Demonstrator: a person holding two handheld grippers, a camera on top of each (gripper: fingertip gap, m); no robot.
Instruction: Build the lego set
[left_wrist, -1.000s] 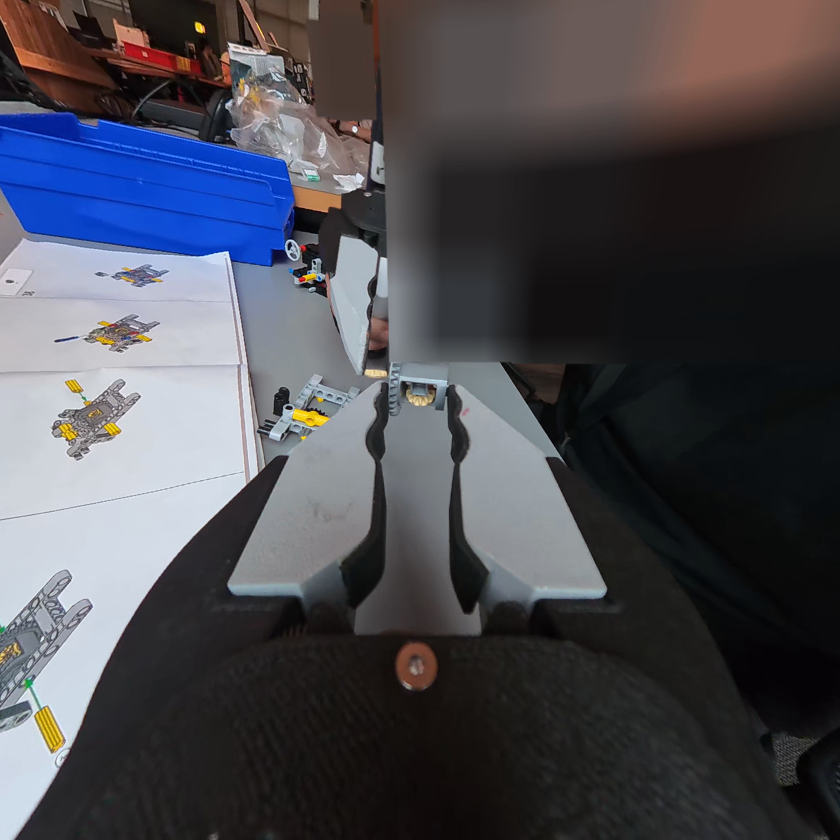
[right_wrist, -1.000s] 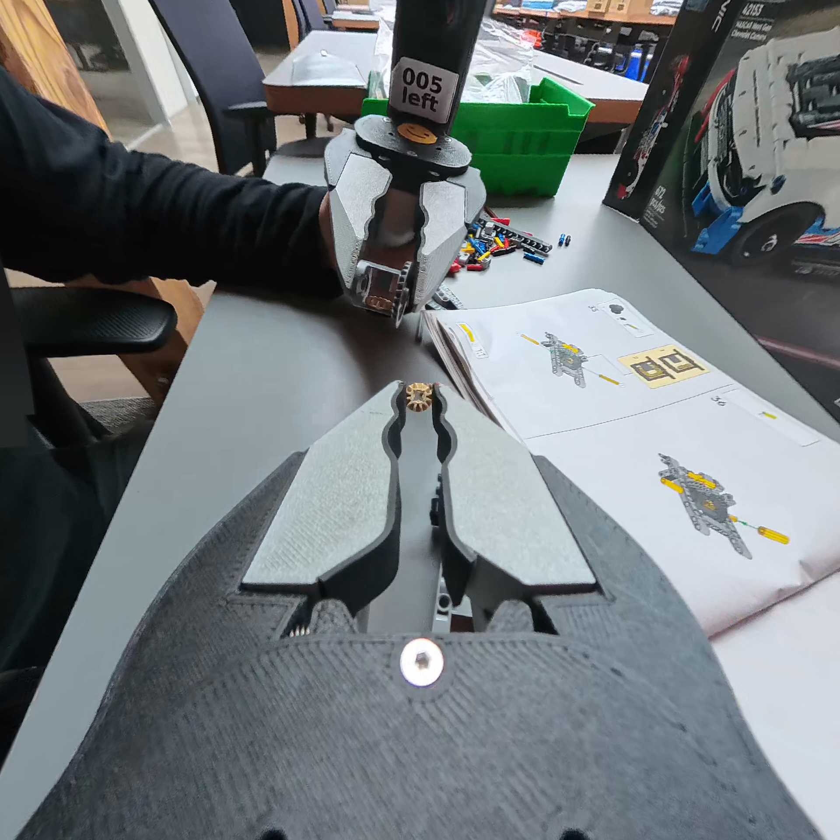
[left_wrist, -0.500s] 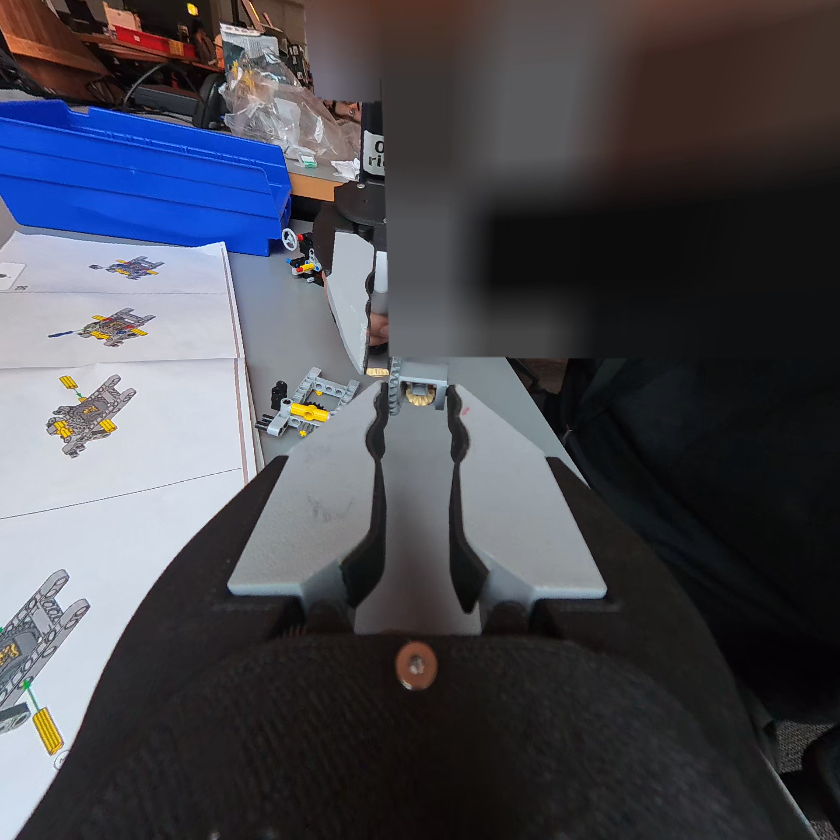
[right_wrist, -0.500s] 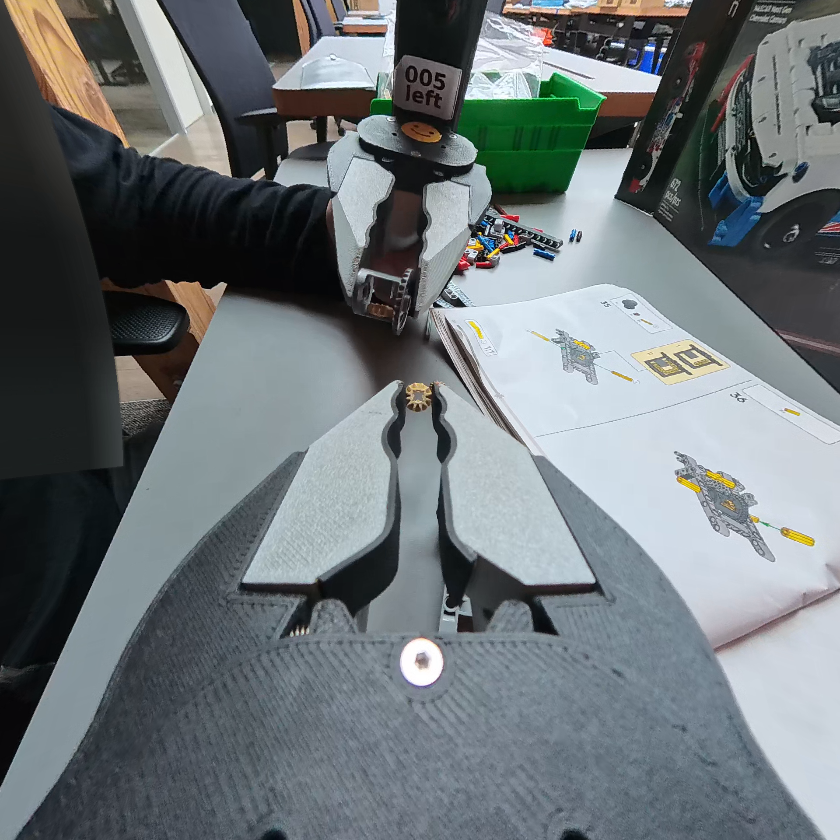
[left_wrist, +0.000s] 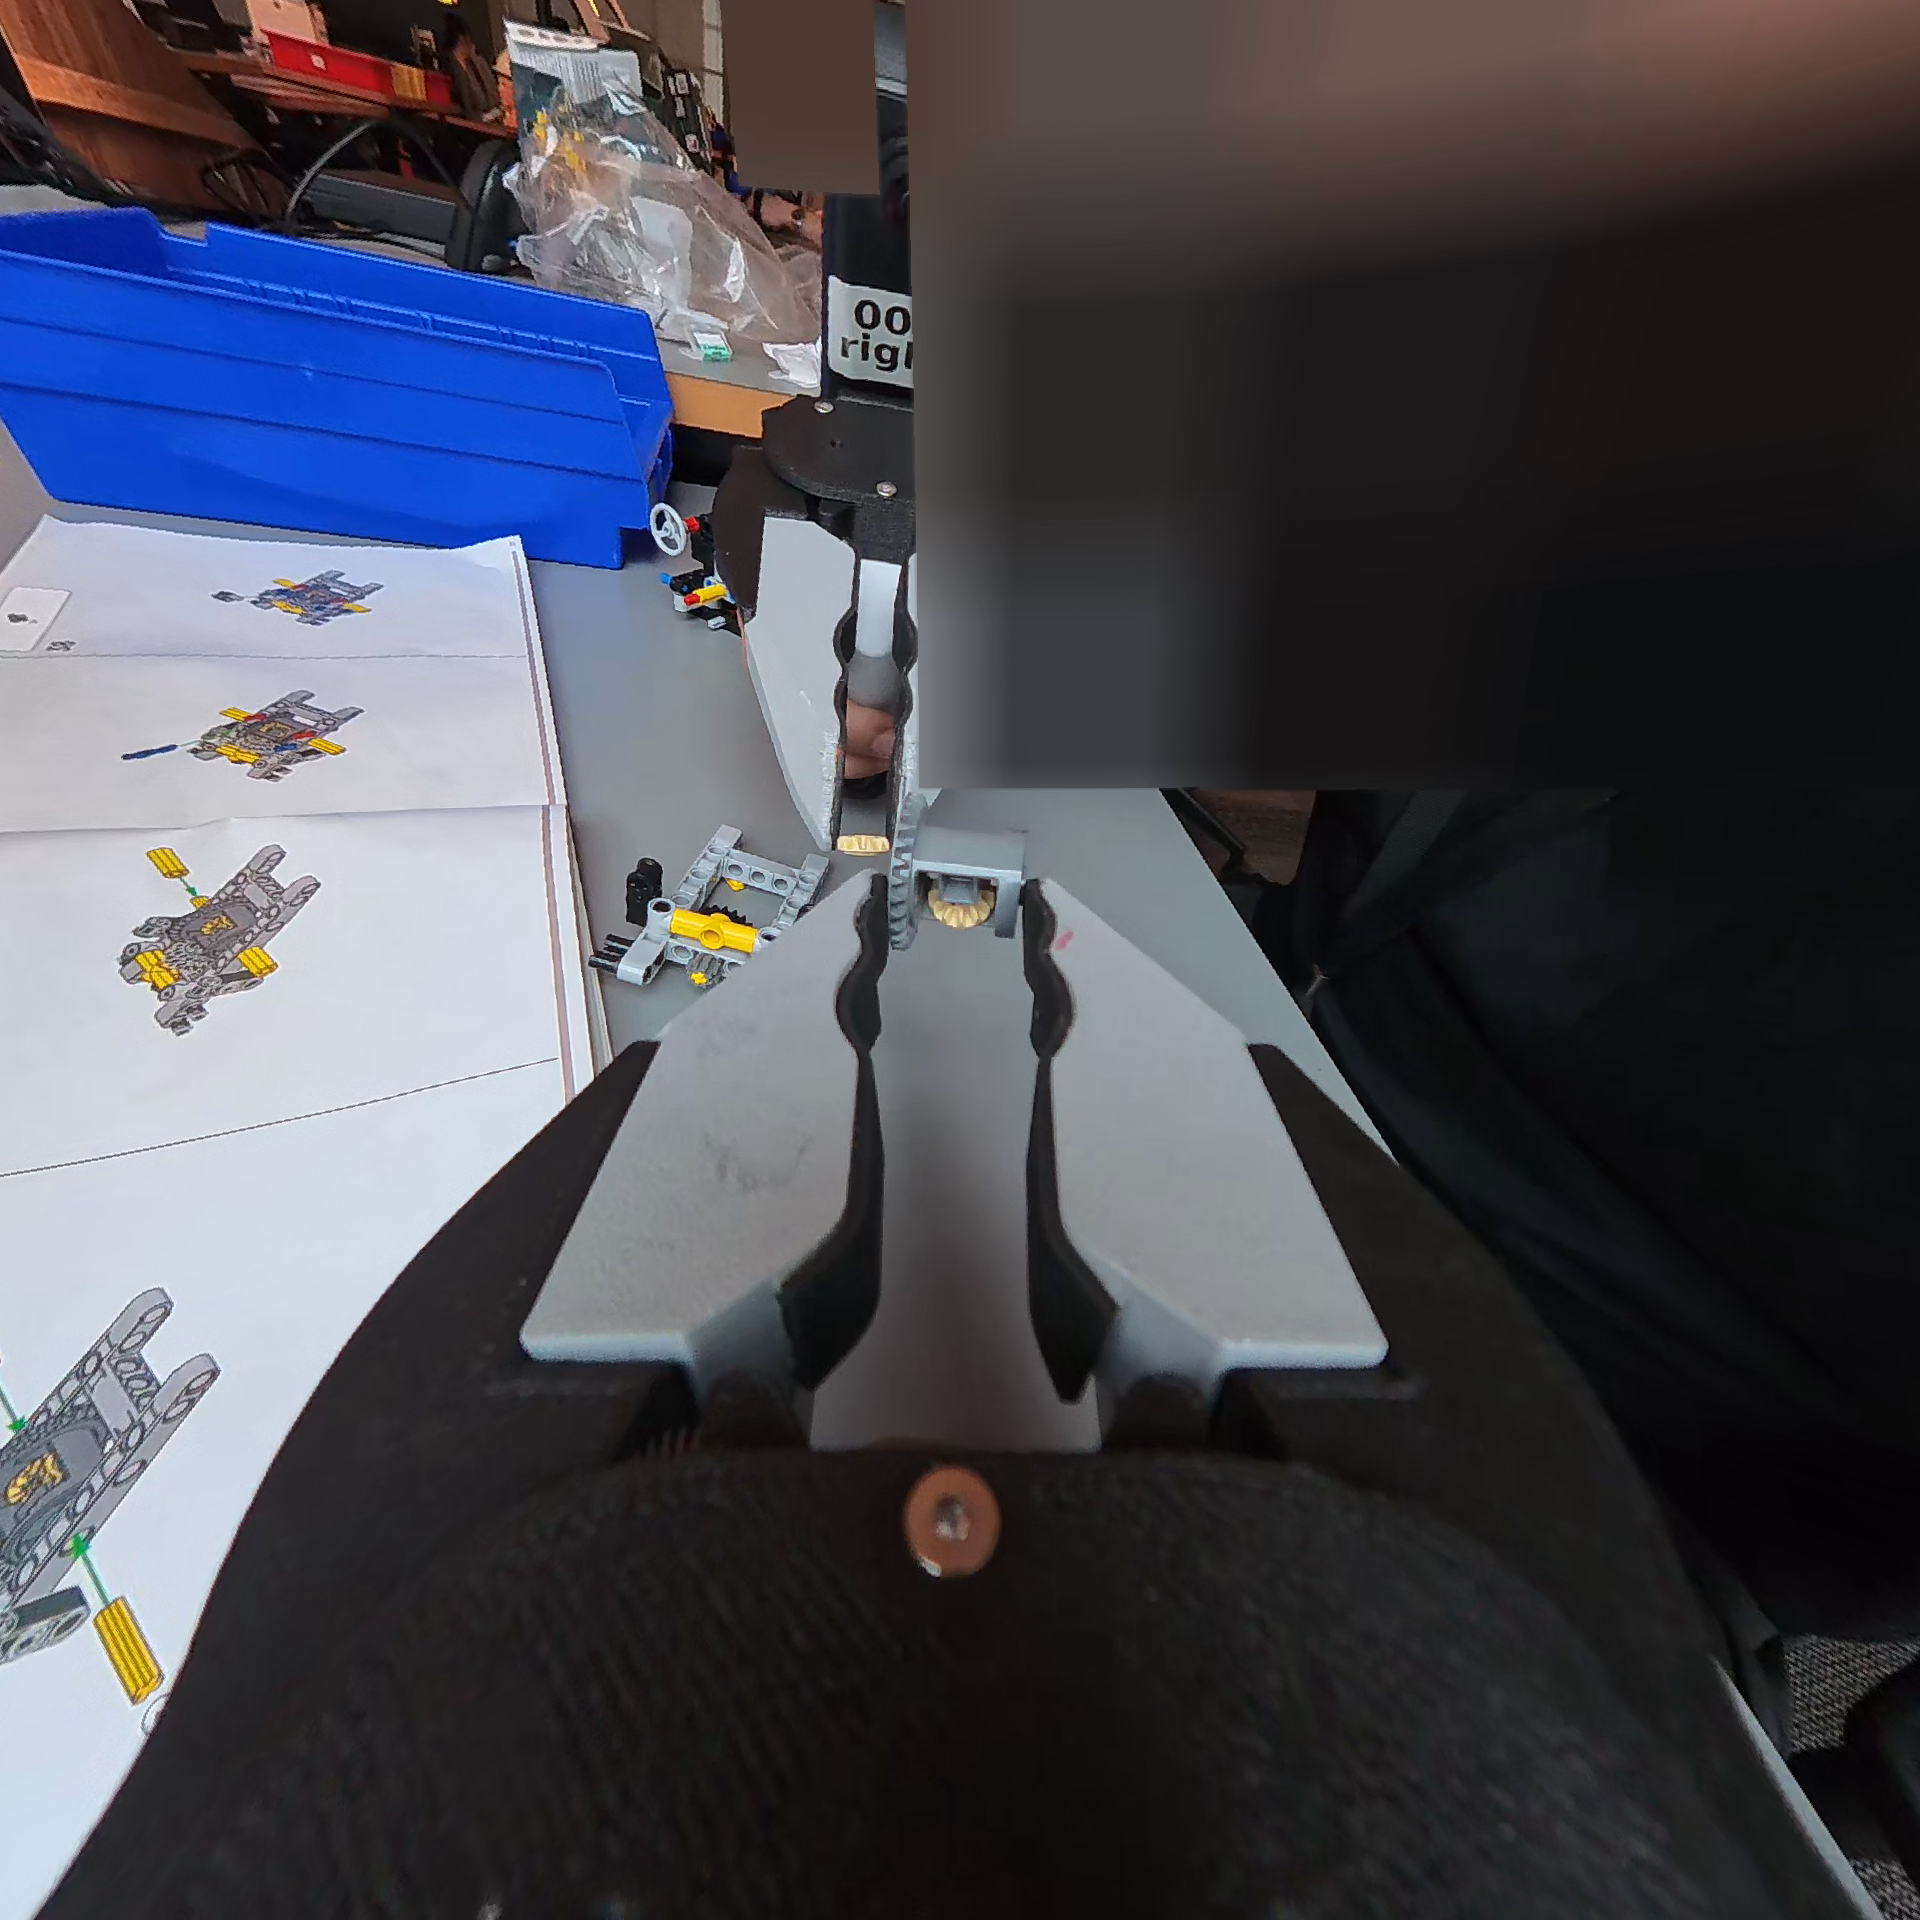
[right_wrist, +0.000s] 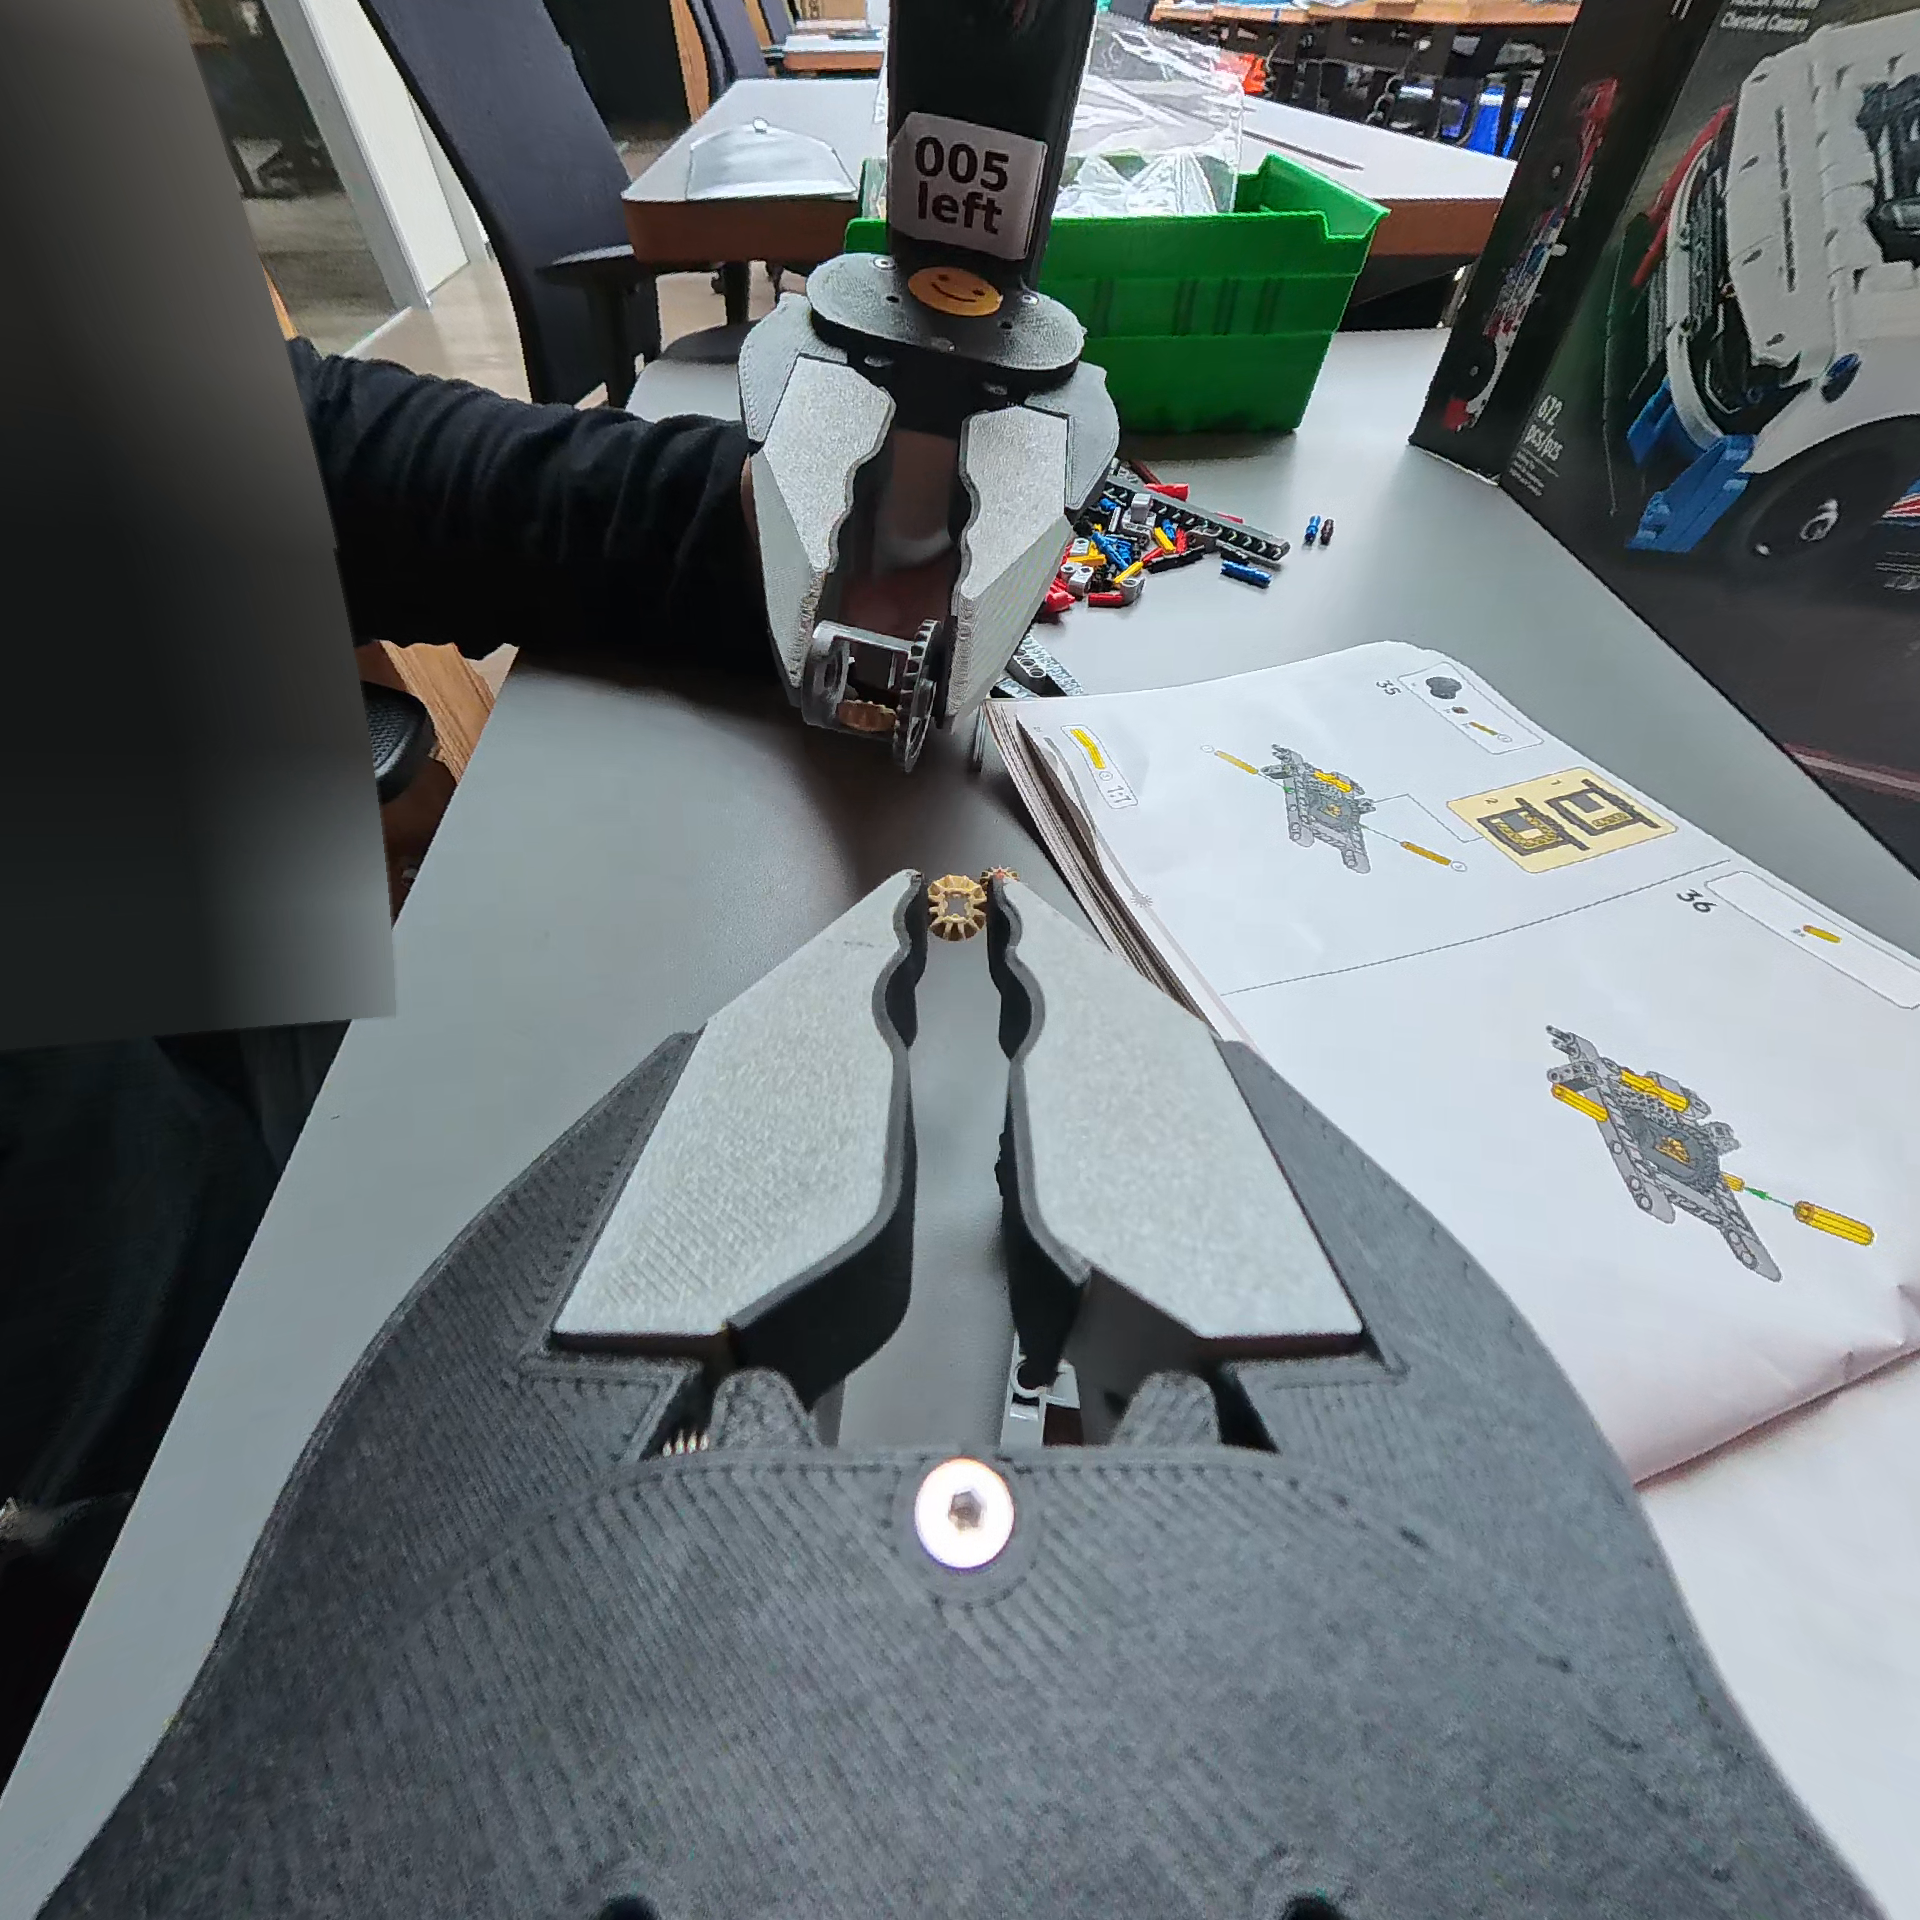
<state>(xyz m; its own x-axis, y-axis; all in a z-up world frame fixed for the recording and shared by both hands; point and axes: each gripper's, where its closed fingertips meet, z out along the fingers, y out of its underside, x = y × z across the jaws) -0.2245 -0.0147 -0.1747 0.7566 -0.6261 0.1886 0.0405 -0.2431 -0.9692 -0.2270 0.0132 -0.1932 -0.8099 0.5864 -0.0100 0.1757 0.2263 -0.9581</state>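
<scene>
Lego tan gear (right_wrist: 955, 908) sat pinched between my right gripper (right_wrist: 957, 902) tips above the grey table (right_wrist: 665, 831); beyond it, my left gripper (left_wrist: 954, 902) clamped a grey gear housing (left_wrist: 961, 878), instruction booklet (right_wrist: 1455, 935) alongside, loose pieces (right_wrist: 1153, 545) farther back

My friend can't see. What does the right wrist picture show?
The right tool pinches a small tan gear above a grey table. Facing it, the left tool grips a grey gear frame, with an open instruction booklet alongside.
</scene>
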